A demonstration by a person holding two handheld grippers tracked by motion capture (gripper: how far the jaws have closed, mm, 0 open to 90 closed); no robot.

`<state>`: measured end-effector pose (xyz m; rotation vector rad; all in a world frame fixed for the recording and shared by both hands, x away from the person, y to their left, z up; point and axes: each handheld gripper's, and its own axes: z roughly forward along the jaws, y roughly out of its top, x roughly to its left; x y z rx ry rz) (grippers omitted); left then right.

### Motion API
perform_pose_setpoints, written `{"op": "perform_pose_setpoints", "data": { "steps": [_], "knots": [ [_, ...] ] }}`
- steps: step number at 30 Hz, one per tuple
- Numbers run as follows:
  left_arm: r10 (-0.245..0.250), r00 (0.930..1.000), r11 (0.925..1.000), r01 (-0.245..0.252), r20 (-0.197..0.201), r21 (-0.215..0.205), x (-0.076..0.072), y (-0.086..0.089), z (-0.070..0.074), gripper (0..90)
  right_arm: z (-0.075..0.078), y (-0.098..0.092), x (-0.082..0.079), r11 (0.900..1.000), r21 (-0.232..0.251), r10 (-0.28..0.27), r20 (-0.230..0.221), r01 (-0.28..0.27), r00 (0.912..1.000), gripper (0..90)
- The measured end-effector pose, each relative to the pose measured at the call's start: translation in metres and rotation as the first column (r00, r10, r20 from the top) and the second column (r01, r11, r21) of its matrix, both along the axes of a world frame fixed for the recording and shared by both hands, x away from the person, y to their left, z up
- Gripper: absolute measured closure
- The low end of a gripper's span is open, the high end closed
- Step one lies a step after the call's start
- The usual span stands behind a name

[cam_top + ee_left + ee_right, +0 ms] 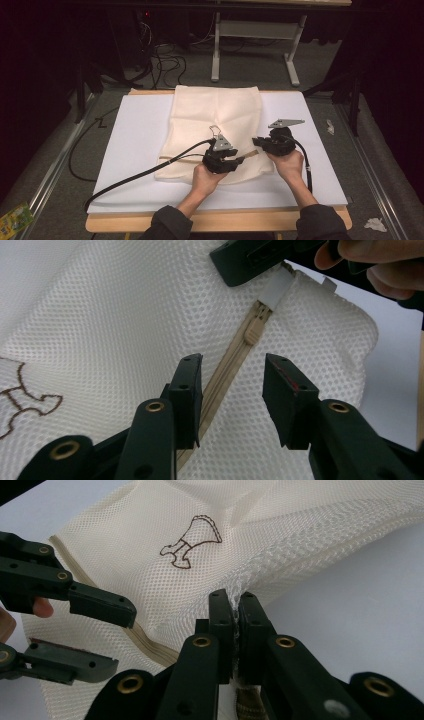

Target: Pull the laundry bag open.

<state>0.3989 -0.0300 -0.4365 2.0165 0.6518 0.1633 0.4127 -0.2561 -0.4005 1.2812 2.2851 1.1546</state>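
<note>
Lying cream mesh bag, zipped.

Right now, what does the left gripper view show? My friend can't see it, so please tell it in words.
The left gripper hangs open over a cream mesh bag, with the bag's zipper running between its two black fingers. The zipper pull lies just ahead. At the top, the right gripper pinches the bag's edge near the end of the zipper.

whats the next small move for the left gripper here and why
Probably ease the left gripper forward along the zipper and close on the zipper pull. Its jaws stand open, straddling the zipper short of the pull, while the right gripper is clamped on the mesh bag edge, steadying it.
</note>
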Motion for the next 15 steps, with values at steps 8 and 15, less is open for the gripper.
{"op": "perform_pose_setpoints", "data": {
  "steps": [8, 15],
  "knots": [
    [-0.017, 0.9995, 0.9997, 0.017, -0.026, -0.015, 0.002, -0.011, -0.003, 61.3, 0.001, 0.001, 0.0, 1.0, 0.01, 0.009, -0.003, -0.009, 1.0, 88.5],
    [-0.013, 0.9994, 0.9999, 0.012, -0.032, -0.012, 0.004, -0.016, -0.001, 62.3, 0.001, 0.003, 0.0, 1.0, 0.018, 0.017, 0.0, -0.017, 0.9999, 88.5]
  ]
}}
